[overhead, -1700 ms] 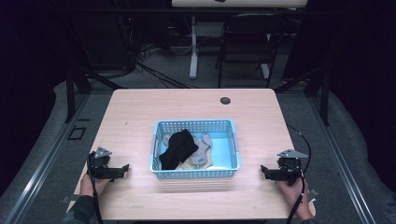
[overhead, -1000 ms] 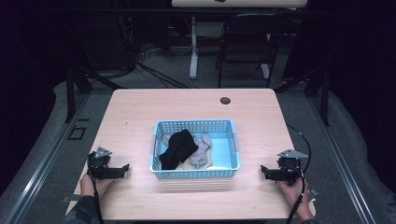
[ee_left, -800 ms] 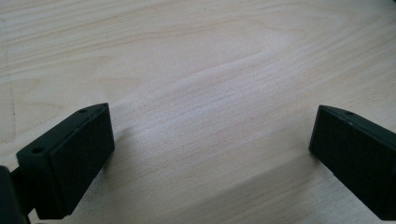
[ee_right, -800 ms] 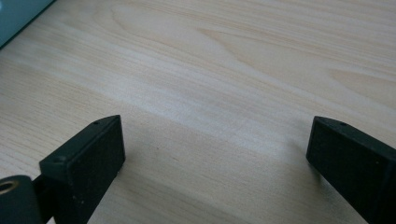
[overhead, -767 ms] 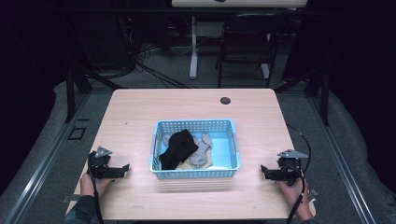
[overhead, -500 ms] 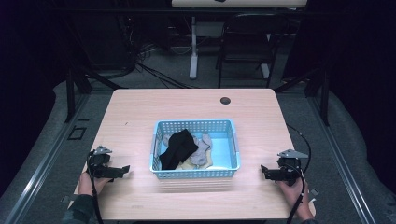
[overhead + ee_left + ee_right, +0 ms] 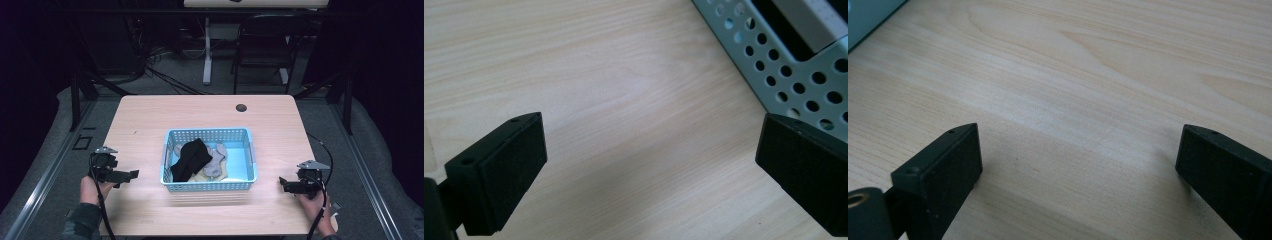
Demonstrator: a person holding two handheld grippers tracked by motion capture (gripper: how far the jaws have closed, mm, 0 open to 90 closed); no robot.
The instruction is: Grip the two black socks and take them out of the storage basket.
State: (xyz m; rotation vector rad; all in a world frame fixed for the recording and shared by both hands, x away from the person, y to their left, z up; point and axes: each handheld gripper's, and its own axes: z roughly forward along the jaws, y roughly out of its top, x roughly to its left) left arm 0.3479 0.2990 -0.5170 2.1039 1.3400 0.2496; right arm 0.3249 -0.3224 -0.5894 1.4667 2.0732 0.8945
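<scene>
Currently, a pale wood-grain worktop (image 7: 150, 120) carries a light blue perforated plastic basket (image 7: 250, 155) near its centre. Inside the basket lie a black cloth item (image 7: 189, 159), draped toward the left half, and a grey cloth item (image 7: 216, 159) just beside it on the right, the two touching. A pale yellowish fabric (image 7: 200, 176) shows beneath them at the near wall. A small dark round hole (image 7: 241, 107) sits at the far side of the worktop.

The left gripper (image 7: 127, 174) rests near the near-left edge, left of the basket, held by the left hand (image 7: 92, 187); its black fingers (image 7: 499, 180) stand wide apart over bare wood, the basket wall just beside the right one. The right gripper (image 7: 284, 184) lies near the near-right edge, held by the right hand (image 7: 315, 205); its fingers (image 7: 938, 175) are likewise spread, holding nothing.
</scene>
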